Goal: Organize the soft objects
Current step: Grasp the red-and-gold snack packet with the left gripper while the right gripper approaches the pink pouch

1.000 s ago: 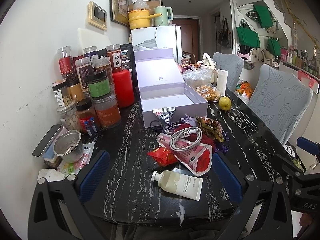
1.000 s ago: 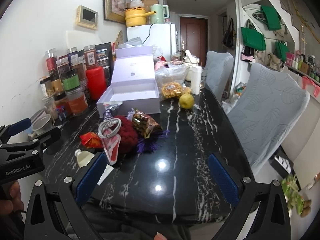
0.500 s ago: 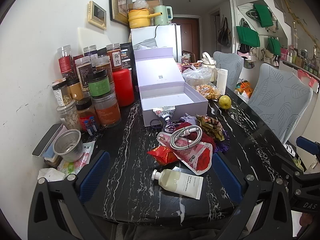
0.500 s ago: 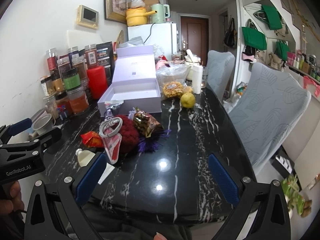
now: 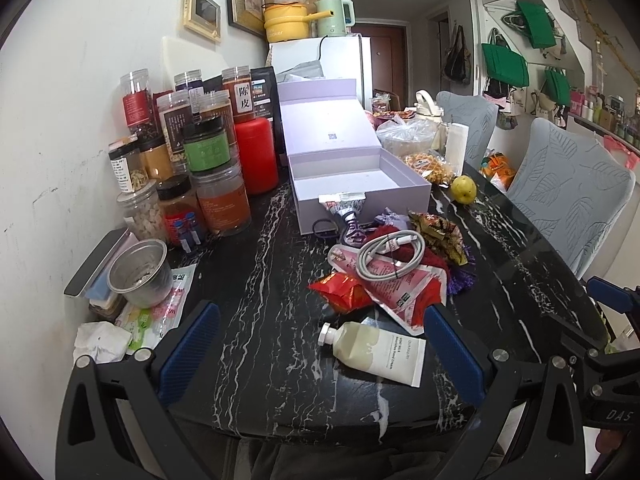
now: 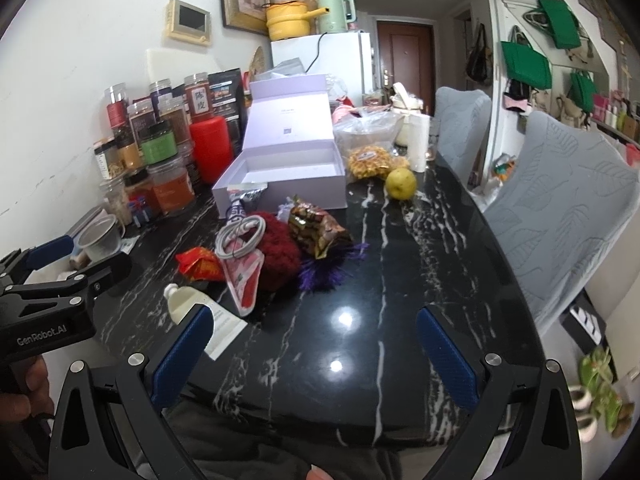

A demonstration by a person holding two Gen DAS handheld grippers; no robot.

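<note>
Surface: black marble table (image 5: 256,288), cluttered | lavender box (image 5: 360,184) lid up | your left gripper (image 5: 320,348) and right gripper (image 6: 316,356): fingers spread, empty

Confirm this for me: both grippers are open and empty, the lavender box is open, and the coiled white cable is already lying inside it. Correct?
Not quite. The coiled white cable is not in the lavender box; the left wrist view shows it on the pile of pouches in front of the box, whose inside looks empty. The rest holds: the box is open, and the left gripper and right gripper are open and empty.
</note>
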